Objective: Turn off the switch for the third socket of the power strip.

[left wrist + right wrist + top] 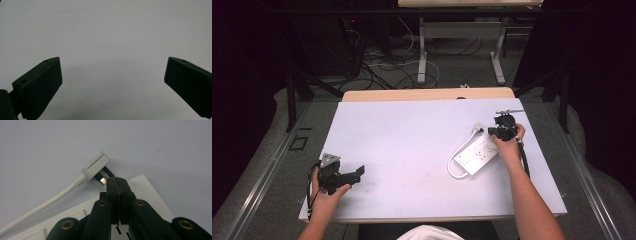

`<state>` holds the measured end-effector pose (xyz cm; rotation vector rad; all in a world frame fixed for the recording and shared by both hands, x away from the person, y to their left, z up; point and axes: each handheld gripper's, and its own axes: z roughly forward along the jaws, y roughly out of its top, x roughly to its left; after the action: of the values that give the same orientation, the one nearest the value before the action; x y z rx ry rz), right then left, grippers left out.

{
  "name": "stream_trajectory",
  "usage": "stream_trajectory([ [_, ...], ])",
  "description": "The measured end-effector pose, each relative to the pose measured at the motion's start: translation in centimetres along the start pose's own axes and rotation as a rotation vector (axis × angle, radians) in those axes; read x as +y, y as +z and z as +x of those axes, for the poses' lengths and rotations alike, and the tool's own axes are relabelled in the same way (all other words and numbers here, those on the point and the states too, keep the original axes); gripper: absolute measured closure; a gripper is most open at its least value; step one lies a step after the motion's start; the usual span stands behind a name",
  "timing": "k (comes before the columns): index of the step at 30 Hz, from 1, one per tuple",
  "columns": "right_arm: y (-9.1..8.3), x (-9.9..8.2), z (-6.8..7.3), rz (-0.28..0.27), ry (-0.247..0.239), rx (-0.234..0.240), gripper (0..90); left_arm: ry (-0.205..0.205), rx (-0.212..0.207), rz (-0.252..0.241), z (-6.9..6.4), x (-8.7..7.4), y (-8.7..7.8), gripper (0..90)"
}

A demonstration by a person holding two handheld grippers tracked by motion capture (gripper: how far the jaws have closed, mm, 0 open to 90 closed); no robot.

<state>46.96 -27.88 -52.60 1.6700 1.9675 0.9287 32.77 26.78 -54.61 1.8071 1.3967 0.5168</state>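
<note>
While the left gripper (357,173) waits with fingers spread over the bare surface (412,145), the right gripper (117,181) has fingers pressed together beside the plug (96,167), not yet holding it, above the power strip (476,154).

- A white sheet (412,150) covers most of the bench, with a strip of bare wooden bench top (427,94) showing along its far edge.
- Grey carpeted floor (277,165) lies to both sides of the bench.
- Beyond the bench, a tangle of dark and white cables (377,65) lies on the floor.
- A second table with white metal legs (422,55) stands farther back, its pale top (469,3) at the upper edge of the high view.
- Dark curtains (597,75) close in both sides.
</note>
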Motion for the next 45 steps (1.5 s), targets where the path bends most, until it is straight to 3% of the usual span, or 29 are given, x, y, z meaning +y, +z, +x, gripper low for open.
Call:
stream_trajectory([
  [14,0.2,-0.21,-0.17,0.004,-0.002,-0.023,90.0,0.0,-0.002,0.002,0.02,-0.01,-0.05,1.5],
  [37,0.38,-0.42,-0.7,-0.005,0.03,-0.007,89.8,0.0,-0.001,0.004,-0.04,0.03,0.15,1.6],
  [45,0.28,-0.36,-0.4,-0.002,0.032,-0.004,78.8,-0.002,-0.006,0.012,0.0,0.1,0.38,1.6],
])
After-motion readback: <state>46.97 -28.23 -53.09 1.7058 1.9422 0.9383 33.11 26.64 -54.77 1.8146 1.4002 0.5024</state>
